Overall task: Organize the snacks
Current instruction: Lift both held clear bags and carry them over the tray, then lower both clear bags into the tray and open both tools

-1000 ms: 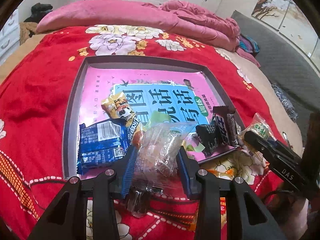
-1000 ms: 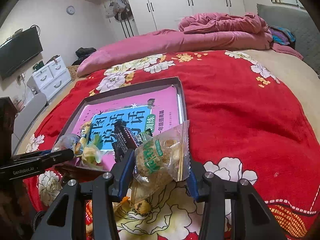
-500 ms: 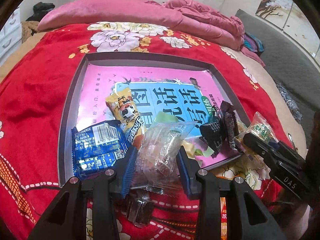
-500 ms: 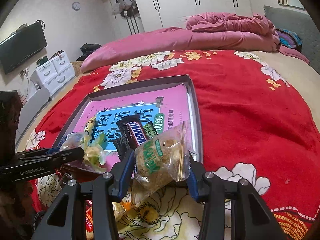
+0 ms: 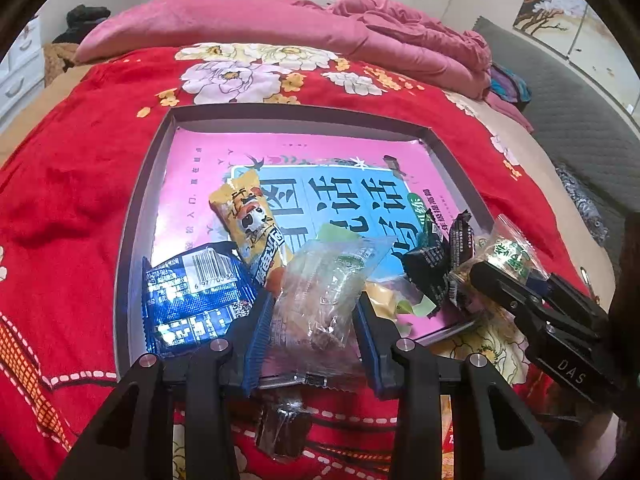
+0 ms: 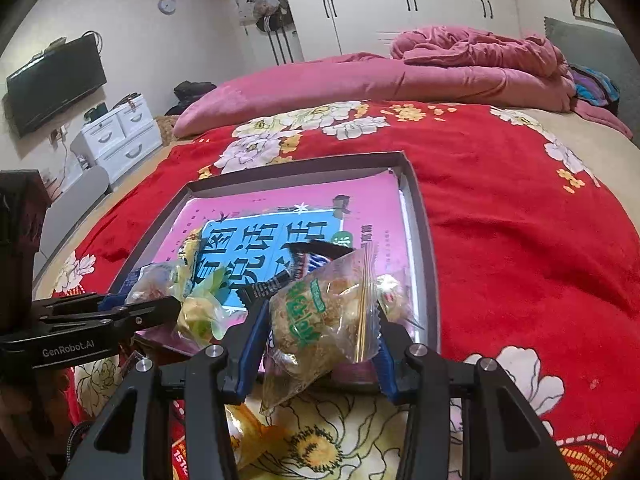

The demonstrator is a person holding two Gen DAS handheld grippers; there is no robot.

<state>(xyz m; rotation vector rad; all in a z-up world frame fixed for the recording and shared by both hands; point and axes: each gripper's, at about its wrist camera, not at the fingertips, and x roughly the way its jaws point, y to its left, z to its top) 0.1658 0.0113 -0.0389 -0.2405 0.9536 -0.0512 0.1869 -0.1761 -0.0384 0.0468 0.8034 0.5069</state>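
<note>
Left tongs (image 5: 316,320): closed on a clear snack packet (image 5: 324,280), which is gripped across its middle by the blue pads and held over the near edge of the tray (image 5: 136,216).
Right tongs (image 6: 318,320): closed on a green-printed snack packet (image 6: 320,316), which is pinched at its sides; its lower end hangs free below the pads, above the near right corner of the tray.
Tray contents: a blue packet (image 5: 192,292), a yellow bar (image 5: 256,228) and a dark chocolate bar (image 5: 440,264) are crowded at the near end, on a pink book cover (image 5: 288,160) that lines the tray. The far half is left bare.
Outside the tray: a dark wrapped sweet (image 5: 284,428) is seen on the red floral blanket (image 5: 72,168) of the bed, just below the left tongs.
Risk, release point: both packets are judged to sit over the tray's rim; if let go here, either could tip off onto the blanket.
Risk, grip: thin slippery film is held with little bite, so a packet could slide out under a quick swing.
Risk, crowding: the two tongs are near each other, and the pile could be knocked by either.
</note>
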